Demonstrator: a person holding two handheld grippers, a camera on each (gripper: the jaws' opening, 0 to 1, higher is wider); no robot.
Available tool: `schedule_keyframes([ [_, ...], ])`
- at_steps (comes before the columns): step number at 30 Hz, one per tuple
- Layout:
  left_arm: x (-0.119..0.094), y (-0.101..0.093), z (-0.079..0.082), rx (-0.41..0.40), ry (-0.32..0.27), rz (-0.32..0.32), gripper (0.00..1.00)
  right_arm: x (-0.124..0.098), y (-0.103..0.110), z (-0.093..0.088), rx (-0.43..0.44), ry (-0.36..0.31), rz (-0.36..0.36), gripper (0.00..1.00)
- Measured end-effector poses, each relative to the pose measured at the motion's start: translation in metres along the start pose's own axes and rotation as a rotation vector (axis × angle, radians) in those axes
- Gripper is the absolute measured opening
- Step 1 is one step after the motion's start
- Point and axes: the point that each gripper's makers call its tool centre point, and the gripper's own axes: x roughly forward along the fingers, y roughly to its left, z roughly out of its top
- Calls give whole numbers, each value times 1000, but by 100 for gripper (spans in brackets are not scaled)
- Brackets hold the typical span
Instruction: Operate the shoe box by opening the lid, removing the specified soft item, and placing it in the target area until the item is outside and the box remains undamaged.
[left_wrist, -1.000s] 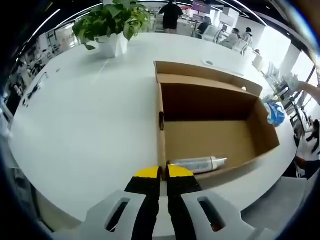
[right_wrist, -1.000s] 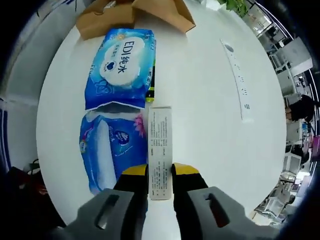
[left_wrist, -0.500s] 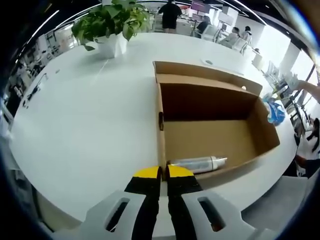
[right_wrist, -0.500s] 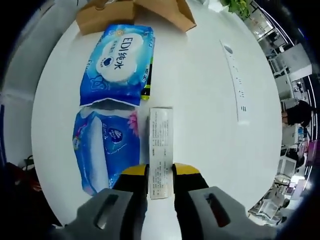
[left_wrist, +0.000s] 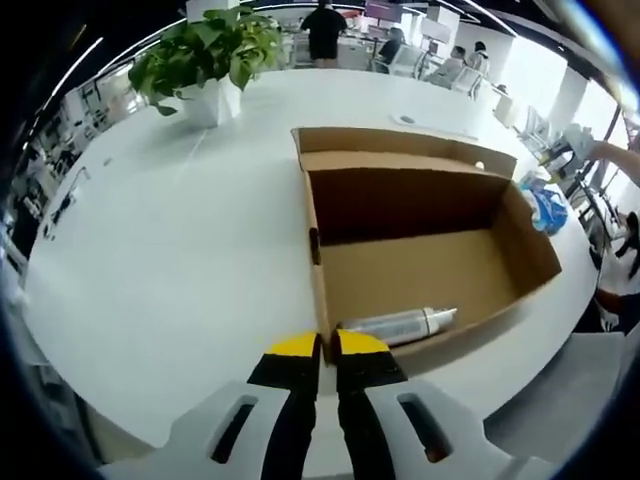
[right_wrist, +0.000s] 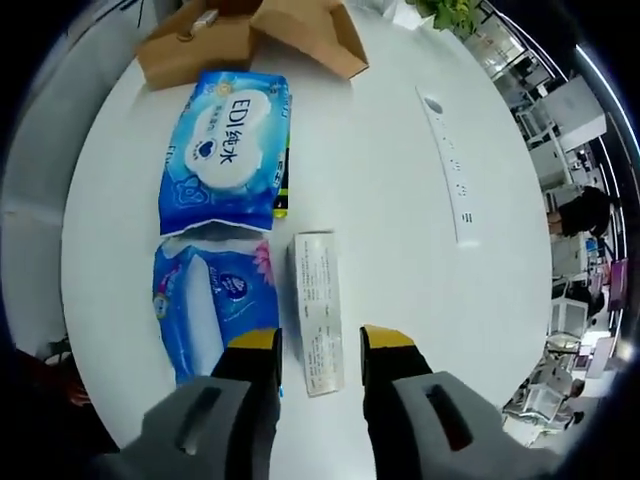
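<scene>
Open shoe box (left_wrist: 420, 240) and removed items on the white table (right_wrist: 390, 180).
Left gripper (left_wrist: 320, 345) jaws were closed, empty, beside a spray bottle (left_wrist: 398, 324); right gripper (right_wrist: 320, 340) jaws stood wide around a printed carton (right_wrist: 318, 310) near the "EDI纯水" wipes pack (right_wrist: 228, 135).

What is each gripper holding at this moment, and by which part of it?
Nothing is held. The right gripper is open, its jaws apart on either side of the white carton lying on the table. The left gripper is shut on nothing.
</scene>
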Motion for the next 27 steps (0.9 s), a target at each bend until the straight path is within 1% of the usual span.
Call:
schedule_keyframes([
  [3,0,-1,1,31,-1,-1,4,-5,4,5,21,-15,-8,32],
  [7,-1,-4,4,59,-7,-18,9,-13,8,12,58,-36,-24,36],
  [11,-4,-6,9,92,-16,-29,12,-21,12,21,119,-72,-39,40],
  [13,-5,-7,12,103,-22,-40,14,-25,15,27,166,-97,-45,42],
  [15,-6,-9,14,91,-13,-62,18,-29,18,32,196,-113,-54,44],
  [18,-10,-15,22,76,-37,-104,24,-32,27,37,251,-132,-57,48],
  [19,-12,-18,26,78,-52,-123,24,-33,29,39,261,-136,-58,48],
  [21,-14,-20,30,79,-62,-137,23,-35,36,43,286,-153,-59,50],
  [23,-14,-21,33,100,-71,-146,24,-38,41,47,321,-169,-67,52],
  [26,-13,-24,34,142,-58,-168,25,-41,47,53,367,-197,-79,55],
  [27,-13,-25,34,152,-56,-175,25,-43,51,57,396,-211,-78,56],
])
